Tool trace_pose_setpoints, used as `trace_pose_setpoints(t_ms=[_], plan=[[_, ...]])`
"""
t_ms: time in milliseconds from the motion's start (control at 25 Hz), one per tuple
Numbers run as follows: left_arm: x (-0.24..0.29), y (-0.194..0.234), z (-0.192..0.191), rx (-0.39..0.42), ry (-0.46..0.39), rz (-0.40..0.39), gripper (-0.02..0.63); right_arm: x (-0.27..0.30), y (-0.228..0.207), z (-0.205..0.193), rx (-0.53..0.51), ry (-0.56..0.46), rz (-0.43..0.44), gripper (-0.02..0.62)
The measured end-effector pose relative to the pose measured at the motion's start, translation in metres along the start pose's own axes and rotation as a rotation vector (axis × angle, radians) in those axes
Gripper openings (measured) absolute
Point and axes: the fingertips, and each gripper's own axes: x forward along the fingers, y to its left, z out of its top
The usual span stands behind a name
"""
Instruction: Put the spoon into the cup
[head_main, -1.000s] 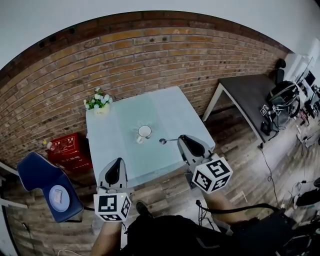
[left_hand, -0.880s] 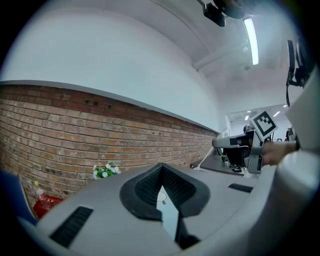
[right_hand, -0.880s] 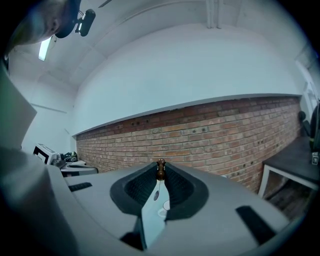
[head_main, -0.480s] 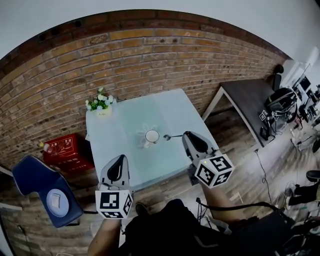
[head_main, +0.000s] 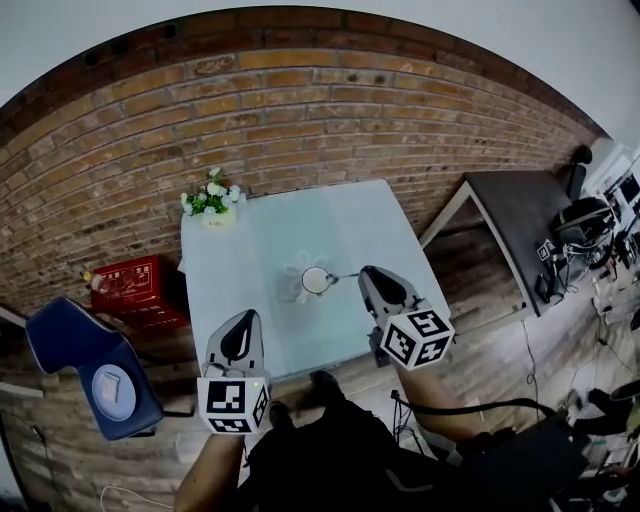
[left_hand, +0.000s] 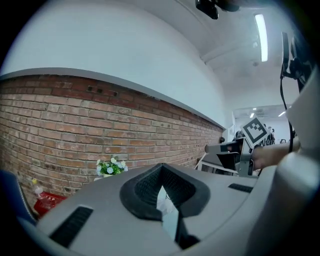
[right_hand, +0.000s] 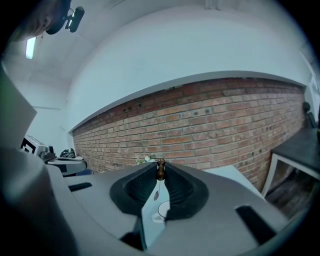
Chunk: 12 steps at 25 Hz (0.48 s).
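A white cup (head_main: 316, 281) stands near the middle of the pale table (head_main: 270, 240). My right gripper (head_main: 364, 272) is shut on the brown handle end of a thin metal spoon (head_main: 345, 276). The spoon reaches left, and its bowl hangs just right of the cup's rim. In the right gripper view the spoon (right_hand: 160, 170) is pinched at the tips of the right gripper (right_hand: 160, 165), with the cup (right_hand: 162, 212) below. My left gripper (head_main: 240, 318) hovers at the table's near edge, left of the cup. Its tips (left_hand: 161, 167) meet with nothing between them.
A small pot of flowers (head_main: 213, 203) sits at the table's far left corner against the brick wall. On the floor to the left are a red crate (head_main: 128, 285) and a blue chair (head_main: 85, 360). A dark desk (head_main: 515, 210) stands to the right.
Both grippers moved forward toward the table and a little down. The spoon's bowl has come closer to the cup's right side. The grip on the spoon is unchanged.
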Motion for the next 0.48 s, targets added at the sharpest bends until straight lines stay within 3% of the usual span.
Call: trace_pose_setpoints(t_ms=[360, 480], plan=[[0.032, 0.001, -0.014, 0.046, 0.026, 0.101, 0.009, 0.051, -0.026, -0.027, 0.002, 0.076, 0.101, 0.057], [0.042, 0.005, -0.025, 0.012, 0.051, 0.124, 0.008, 0.068, -0.033, -0.037, -0.004, 0.102, 0.138, 0.057]])
